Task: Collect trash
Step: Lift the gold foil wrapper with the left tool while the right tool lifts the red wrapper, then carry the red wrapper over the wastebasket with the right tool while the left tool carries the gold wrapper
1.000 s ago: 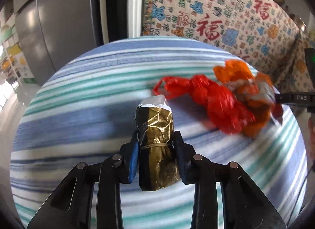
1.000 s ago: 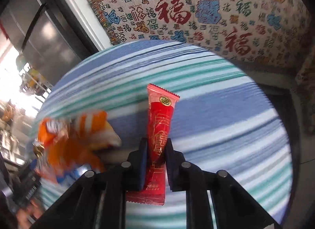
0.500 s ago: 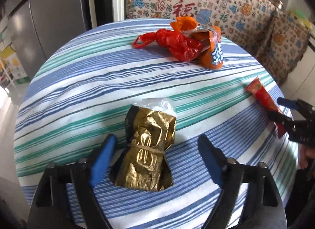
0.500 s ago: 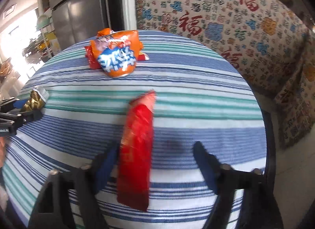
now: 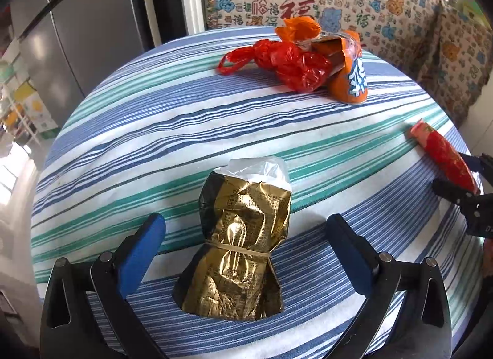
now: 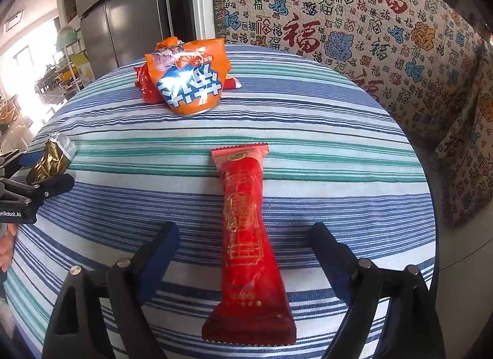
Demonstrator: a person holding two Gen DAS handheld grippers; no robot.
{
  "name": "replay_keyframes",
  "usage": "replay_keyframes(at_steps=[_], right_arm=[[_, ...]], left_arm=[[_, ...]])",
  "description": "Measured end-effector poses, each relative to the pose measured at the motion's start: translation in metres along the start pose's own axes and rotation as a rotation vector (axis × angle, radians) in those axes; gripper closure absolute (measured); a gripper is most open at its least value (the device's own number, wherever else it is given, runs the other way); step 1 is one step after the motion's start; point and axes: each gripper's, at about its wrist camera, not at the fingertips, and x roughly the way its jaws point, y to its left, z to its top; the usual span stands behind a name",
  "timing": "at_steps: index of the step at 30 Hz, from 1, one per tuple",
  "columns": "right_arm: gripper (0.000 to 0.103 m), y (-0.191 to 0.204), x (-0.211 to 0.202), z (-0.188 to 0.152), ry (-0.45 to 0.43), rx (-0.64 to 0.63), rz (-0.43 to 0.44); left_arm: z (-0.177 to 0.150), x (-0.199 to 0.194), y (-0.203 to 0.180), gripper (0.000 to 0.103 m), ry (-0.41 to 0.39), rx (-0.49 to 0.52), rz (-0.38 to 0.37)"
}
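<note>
We see each claw opening around its piece of trash, the left claw (image 5: 246, 238) flanking the gold packet (image 5: 240, 245), the right claw (image 6: 243, 251) the red wrapper (image 6: 246, 232), both lying free on the striped counter (image 6: 339, 149), apart from the far pile.

- Left wrist view: the striped table (image 5: 215, 118) is seen steeply from close above.
- Right wrist view: the table is seen likewise.
- The orange snack bag (image 5: 351, 75) (image 6: 191, 81) is shared by both.
</note>
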Motion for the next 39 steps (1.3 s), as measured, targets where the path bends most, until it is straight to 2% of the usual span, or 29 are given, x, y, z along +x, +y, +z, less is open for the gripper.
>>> replay_keyframes(at_steps=[12, 20, 30, 32, 37, 39], right_arm=[[0.013, 0.003, 0.001, 0.001, 0.008, 0.003, -0.010], [0.012, 0.001, 0.000, -0.001, 0.019, -0.030, 0.026], [0.006, -0.004, 0.001, 0.003, 0.090, -0.060, 0.050], [0.000, -0.006, 0.003, 0.005, 0.115, -0.047, 0.037], [0.001, -0.009, 0.005, 0.009, 0.108, -0.022, 0.018], [0.006, -0.008, 0.001, 0.008, 0.088, -0.019, -0.002]], left_arm=[[0.000, 0.000, -0.001, 0.000, 0.003, 0.002, -0.001], [-0.001, -0.003, 0.010, 0.000, 0.041, 0.088, -0.063], [-0.006, -0.006, 0.016, 0.000, 0.032, 0.071, -0.050], [-0.006, -0.006, 0.016, 0.000, 0.033, 0.067, -0.049], [-0.005, -0.005, 0.015, 0.000, 0.030, 0.037, -0.024], [-0.004, -0.005, 0.015, 0.000, 0.031, 0.036, -0.024]])
